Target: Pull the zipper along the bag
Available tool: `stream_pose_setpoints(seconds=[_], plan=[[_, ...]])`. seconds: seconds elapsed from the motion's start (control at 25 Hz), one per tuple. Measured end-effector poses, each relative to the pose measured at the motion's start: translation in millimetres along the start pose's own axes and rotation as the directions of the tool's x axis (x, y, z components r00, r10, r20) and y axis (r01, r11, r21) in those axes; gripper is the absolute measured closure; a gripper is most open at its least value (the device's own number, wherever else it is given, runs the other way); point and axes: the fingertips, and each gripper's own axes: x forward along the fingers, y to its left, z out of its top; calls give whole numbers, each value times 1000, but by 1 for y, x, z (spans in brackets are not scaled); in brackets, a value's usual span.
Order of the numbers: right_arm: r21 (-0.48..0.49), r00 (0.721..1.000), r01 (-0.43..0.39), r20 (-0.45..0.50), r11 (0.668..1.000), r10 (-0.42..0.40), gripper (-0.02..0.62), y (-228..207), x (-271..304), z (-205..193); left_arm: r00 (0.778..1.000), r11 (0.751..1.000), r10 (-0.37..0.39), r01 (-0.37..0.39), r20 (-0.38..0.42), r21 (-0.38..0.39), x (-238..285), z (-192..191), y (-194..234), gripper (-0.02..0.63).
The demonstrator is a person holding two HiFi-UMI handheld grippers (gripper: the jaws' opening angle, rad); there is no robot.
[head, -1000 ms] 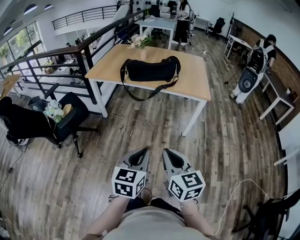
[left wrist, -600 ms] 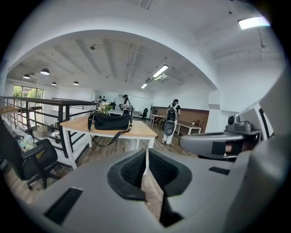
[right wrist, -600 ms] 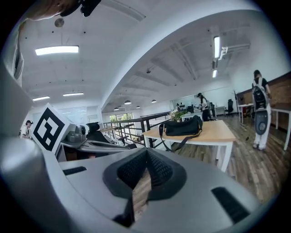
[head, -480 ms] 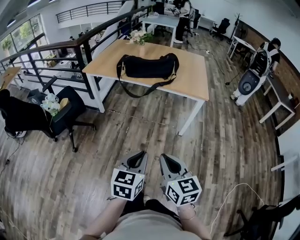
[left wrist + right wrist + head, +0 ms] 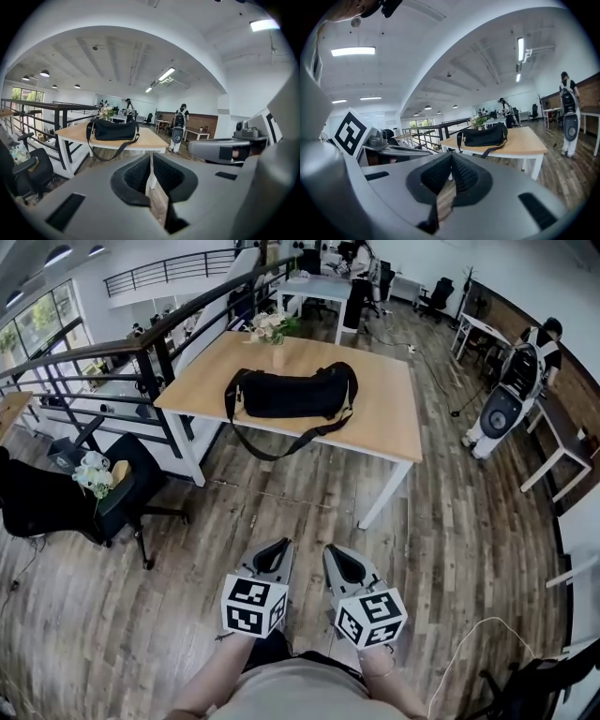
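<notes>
A black duffel bag with a long strap lies on the wooden table across the room, far from both grippers. My left gripper and right gripper are held side by side above the plank floor, pointing toward the table. Both are shut with nothing between the jaws. In the left gripper view, the bag shows ahead beyond the closed left gripper. The right gripper view has the bag on the table past the closed right gripper. The zipper is too far away to make out.
A black office chair stands at the left by a dark railing. Flowers in a vase sit at the table's far edge. A person with a backpack stands at the right. A white cable lies on the floor.
The person has walked forward, so the table and bag sit a little nearer and the chair has slid left. Both grippers stayed shut, side by side.
</notes>
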Motion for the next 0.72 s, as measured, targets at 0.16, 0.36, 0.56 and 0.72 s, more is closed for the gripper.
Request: stream_pose_setpoints(seconds=[0.16,0.36,0.56,0.72], plan=[[-14,1000,14,22,1000,-14,598,-19,48,29,999,999,-27,27,31,18,36,32,28,573],[-8,999,44,31,999,-43,600,-38,102,54,998,999,-49,48,28,20,75,56,70,574],[-1,997,68,23,998,-68,600,-49,140,61,998,998,-67,67,17,12,105,67,102,573],[12,996,90,3,996,-90,600,-60,155,58,995,995,-95,95,-8,12,126,66,111,573]])
